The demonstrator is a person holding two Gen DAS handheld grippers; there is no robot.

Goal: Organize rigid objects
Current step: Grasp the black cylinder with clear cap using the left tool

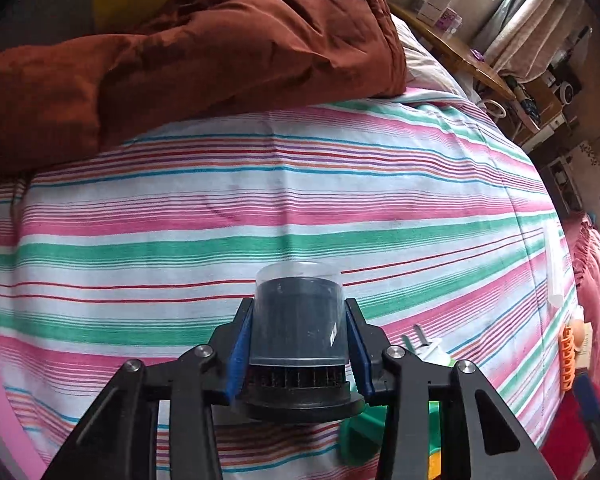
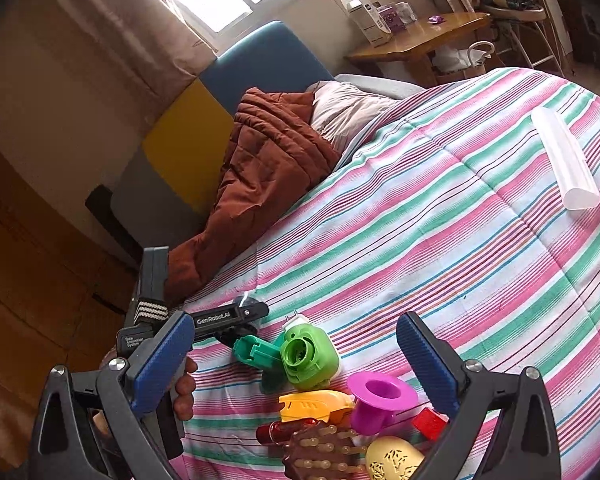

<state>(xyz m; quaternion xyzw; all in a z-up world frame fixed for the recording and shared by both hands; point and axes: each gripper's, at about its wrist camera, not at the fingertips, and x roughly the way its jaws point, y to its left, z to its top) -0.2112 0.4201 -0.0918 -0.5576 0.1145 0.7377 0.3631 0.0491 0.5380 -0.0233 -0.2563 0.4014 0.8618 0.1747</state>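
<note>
My left gripper [image 1: 298, 344] is shut on a clear-capped black cylinder with a round black base [image 1: 298, 332], held above the striped bedspread [image 1: 260, 200]. My right gripper [image 2: 296, 354] is open and empty, hovering over a pile of small items: a green plug-in device [image 2: 308, 358], a teal clip [image 2: 254, 350], a purple funnel-shaped cup [image 2: 378, 398], a yellow piece [image 2: 312, 404], a red piece [image 2: 430, 422], a brown hairbrush [image 2: 324, 456] and a cream perforated oval [image 2: 392, 460]. The left gripper shows at the left in the right wrist view [image 2: 220, 320].
A brown quilt [image 1: 180, 60] is heaped at the head of the bed. A white translucent tube [image 2: 564, 160] lies on the bedspread to the right. A wooden side table [image 2: 420, 36] with boxes stands beyond the bed. An orange clip [image 1: 566, 356] lies near the bed's right edge.
</note>
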